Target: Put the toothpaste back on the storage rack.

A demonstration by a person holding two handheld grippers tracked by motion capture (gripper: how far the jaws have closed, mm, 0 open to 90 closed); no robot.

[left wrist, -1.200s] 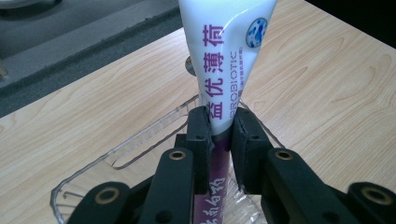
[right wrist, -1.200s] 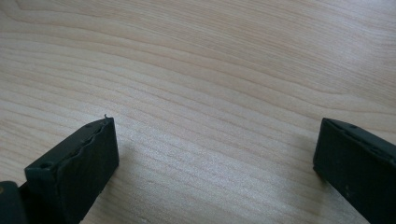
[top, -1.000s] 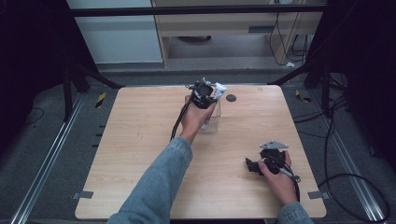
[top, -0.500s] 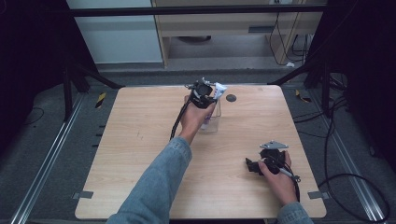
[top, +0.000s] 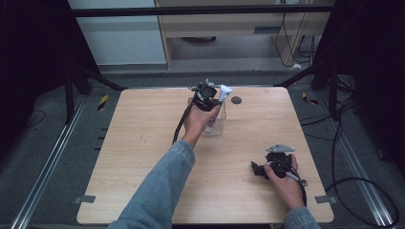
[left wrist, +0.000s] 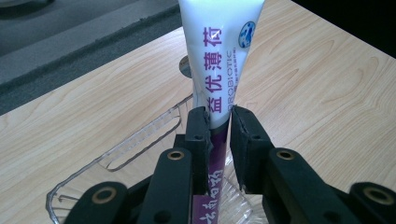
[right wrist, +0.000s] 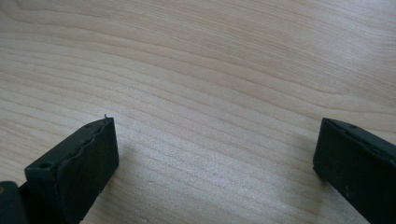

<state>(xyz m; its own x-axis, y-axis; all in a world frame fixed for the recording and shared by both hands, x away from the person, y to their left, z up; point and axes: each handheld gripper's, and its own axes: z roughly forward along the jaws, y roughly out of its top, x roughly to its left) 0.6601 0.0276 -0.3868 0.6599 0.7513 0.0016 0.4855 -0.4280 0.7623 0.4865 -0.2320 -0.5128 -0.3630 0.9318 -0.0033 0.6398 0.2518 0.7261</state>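
Nothing moved since earlier picture: both hands stayed put. Left gripper (left wrist: pixel 218 135) kept jaws squeezed on white squeezy tube with purple writing (left wrist: pixel 223 56), tube standing upright with its low end inside clear plastic cup (left wrist: pixel 116 158) at far middle of pale wooden table (top: pixel 143 157). Right gripper (right wrist: pixel 215 163) rested near table's right front, jaws wide, holding nothing. Tube looked about ready to let go into cup.

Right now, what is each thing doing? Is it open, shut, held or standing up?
Left gripper: shut on the toothpaste tube.
Toothpaste tube: held, upright, lower end inside the clear cup.
Clear cup: standing on the table, tube in it.
Right gripper: open, nothing between its jaws, low over the table.
Table: bare wood around the cup.
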